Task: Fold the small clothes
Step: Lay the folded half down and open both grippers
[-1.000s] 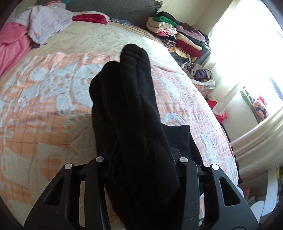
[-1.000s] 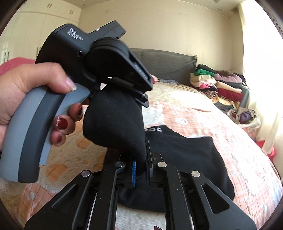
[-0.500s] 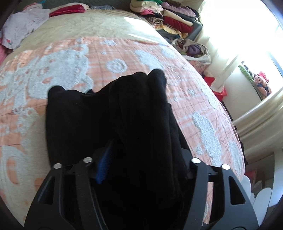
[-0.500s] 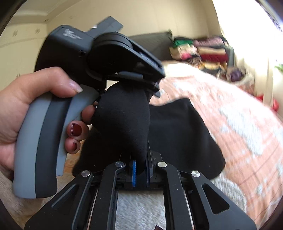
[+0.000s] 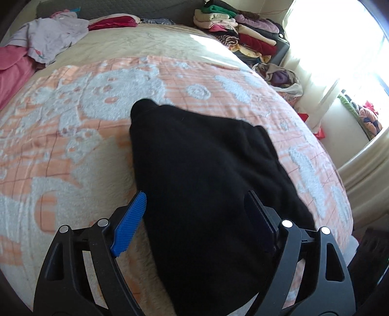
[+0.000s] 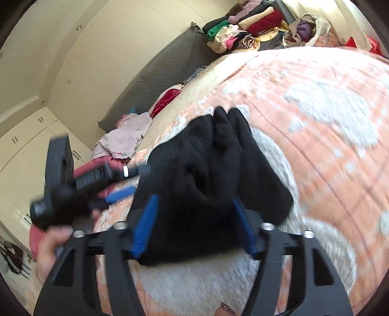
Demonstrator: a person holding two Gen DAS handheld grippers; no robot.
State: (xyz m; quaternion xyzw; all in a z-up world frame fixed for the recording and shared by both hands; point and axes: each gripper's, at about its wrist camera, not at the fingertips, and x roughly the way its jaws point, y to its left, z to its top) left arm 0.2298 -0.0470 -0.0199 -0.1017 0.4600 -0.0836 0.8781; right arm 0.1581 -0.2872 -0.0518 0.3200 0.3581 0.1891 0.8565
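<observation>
- Far left on the bed, in the left wrist view: a pale lilac garment crumpled over a pink cloth, with a red folded piece just to its right.
- Across the middle: an orange and white patterned bedspread, beige toward the far edge.
- Near left: left gripper spread wide, blue pad on its left finger bare and clear of the fabric, dark pad on the right finger against the cloth; gripping nothing.
- Centre: black garment lying in a heap on the bedspread, between and beyond the parted fingers, one rounded corner pointing to the far left.
- Far right: stack of folded clothes beside the bed, a bright window further right.
- In the right wrist view, at left: the left gripper, blurred, held in a hand.
- Centre there: right gripper likewise spread apart, both blue pads showing, the black garment bunched between them on the bedspread; not pinched.
- Far right top there: the stack of folded clothes.
</observation>
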